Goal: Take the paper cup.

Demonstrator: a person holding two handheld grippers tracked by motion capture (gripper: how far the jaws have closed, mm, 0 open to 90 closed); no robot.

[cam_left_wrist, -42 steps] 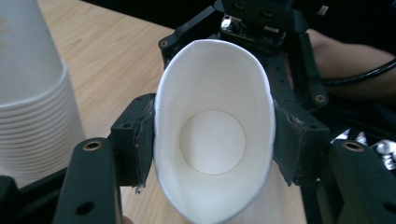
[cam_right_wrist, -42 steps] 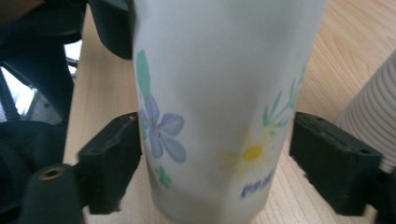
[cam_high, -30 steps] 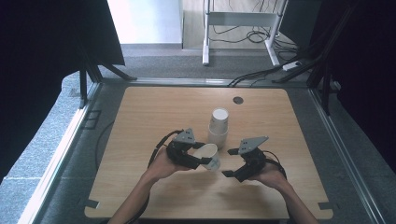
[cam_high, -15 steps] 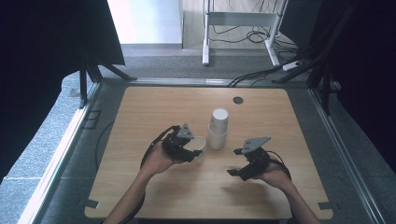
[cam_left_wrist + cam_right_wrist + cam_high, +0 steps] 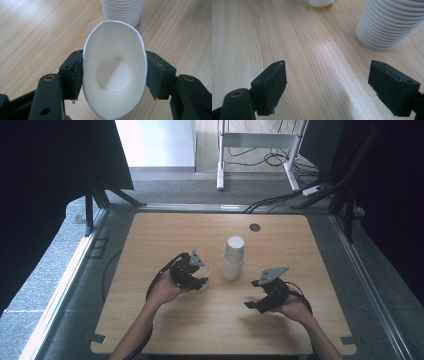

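Left gripper (image 5: 196, 276) clamping single paper cup (image 5: 114, 72), squeezing rim oval — I'm holding it just left of cup stack (image 5: 233, 258) on table (image 5: 150, 235). Right gripper (image 5: 334, 86) empty, jaws just closing a little, still apart. Judging one cup separated; setting it down remaining.

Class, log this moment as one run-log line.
left tongs: squeezing paper cup | right tongs: empty, jaws just closing | cup stack: upright
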